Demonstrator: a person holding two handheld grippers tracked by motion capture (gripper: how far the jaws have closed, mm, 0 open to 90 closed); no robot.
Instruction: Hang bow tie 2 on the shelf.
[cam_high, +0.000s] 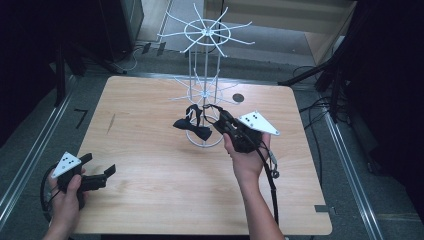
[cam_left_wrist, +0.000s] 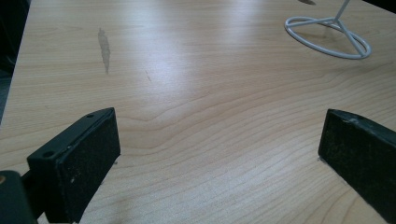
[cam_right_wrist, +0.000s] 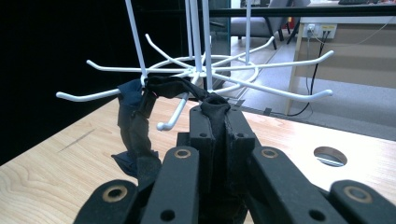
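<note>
Up near the middle of the pale wooden table (cam_high: 150, 165), toward its far edge, stands a white wire display rack with two tiers of radiating hooks (cam_high: 205, 35), its ring base resting on the surface. A black fabric bow tie with a thin strap (cam_high: 192, 128) hangs from the lower tier, just above the ring base; the bow itself droops on the side of the rack nearer the table's left edge, while the strap loops over one of the hooks.

The right gripper (cam_high: 221, 121), held in the person's right hand (cam_high: 246, 160) just beside the rack, has its jaws clamped together on the strap. In the right gripper view, the two black jaws are pressed tight with a fold of the dark strap (cam_right_wrist: 215, 108) pinched between them, and the strap runs from there up over a white hook (cam_right_wrist: 175, 114) and down into the dangling bow.

The left gripper (cam_high: 100, 172) sits low at the near left corner of the table, held in the person's left hand (cam_high: 67, 192), well apart from the rack. Its jaws stand wide apart with nothing between them; the left gripper view shows bare wood grain between the pads (cam_left_wrist: 88, 172) and the rack's ring base (cam_left_wrist: 328, 38) farther off.
</note>
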